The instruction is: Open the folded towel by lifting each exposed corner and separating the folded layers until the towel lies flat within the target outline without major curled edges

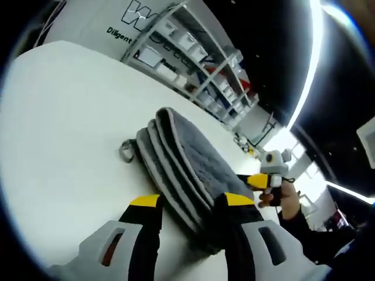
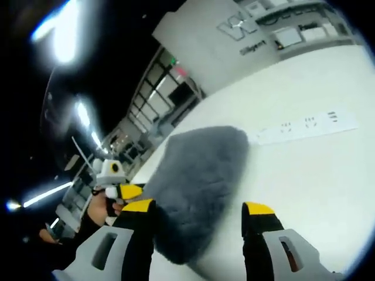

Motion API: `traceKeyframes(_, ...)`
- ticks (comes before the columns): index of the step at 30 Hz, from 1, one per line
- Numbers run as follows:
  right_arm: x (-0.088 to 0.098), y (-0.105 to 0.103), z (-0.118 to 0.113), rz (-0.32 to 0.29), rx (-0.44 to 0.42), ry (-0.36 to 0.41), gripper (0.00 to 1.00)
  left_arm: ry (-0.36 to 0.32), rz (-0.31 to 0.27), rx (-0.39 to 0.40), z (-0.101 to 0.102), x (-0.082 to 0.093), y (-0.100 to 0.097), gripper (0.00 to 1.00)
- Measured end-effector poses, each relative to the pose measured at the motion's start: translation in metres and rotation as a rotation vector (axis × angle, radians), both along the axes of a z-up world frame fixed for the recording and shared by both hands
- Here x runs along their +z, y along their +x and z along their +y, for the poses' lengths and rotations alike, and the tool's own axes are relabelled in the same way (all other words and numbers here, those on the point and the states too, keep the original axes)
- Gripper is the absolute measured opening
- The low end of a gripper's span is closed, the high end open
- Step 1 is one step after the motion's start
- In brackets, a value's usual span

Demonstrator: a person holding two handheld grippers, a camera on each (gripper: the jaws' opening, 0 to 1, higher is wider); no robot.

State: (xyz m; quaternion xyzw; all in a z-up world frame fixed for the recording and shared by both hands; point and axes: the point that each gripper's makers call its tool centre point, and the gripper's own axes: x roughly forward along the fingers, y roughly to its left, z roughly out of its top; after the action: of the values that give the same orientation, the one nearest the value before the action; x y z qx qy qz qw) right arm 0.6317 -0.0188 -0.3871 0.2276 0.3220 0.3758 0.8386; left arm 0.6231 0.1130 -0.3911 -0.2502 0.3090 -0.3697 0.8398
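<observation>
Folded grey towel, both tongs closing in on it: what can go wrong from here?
1. The left tongs straddle the stacked edge of the folded grey plush towel, so they may pinch several layers rather than one corner.
2. The right tongs face the fuzzy side, where no corner shows; a grab there may bunch the cloth.
3. Lifting could drag the towel across the smooth white table.
</observation>
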Motion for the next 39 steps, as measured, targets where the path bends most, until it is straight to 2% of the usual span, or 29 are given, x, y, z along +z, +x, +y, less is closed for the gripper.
traceKeyframes(10,-0.001,-0.005,0.007,0.0,0.015,-0.004,0.52,0.041,-0.065,-0.015,0.002,0.0,0.01,0.31)
traceKeyframes(13,0.0,-0.008,0.01,-0.021,0.043,-0.013,0.44,0.078,-0.12,-0.025,0.003,-0.001,0.014,0.29)
traceKeyframes(18,0.0,-0.008,0.011,-0.032,0.051,-0.018,0.42,0.115,-0.155,-0.043,0.002,-0.001,0.016,0.27)
traceKeyframes(23,0.001,-0.007,0.012,-0.056,0.064,-0.022,0.34,0.12,-0.192,-0.055,0.003,0.0,0.018,0.25)
traceKeyframes(29,0.002,-0.006,0.013,-0.092,0.075,-0.044,0.27,0.112,-0.199,-0.057,0.003,0.001,0.019,0.22)
traceKeyframes(34,0.002,-0.005,0.012,-0.047,0.061,-0.005,0.19,0.08,-0.166,-0.059,0.001,0.001,0.016,0.19)
traceKeyframes(39,0.002,-0.003,0.011,-0.034,0.054,0.014,0.16,0.037,-0.116,-0.045,-0.001,0.003,0.01,0.14)
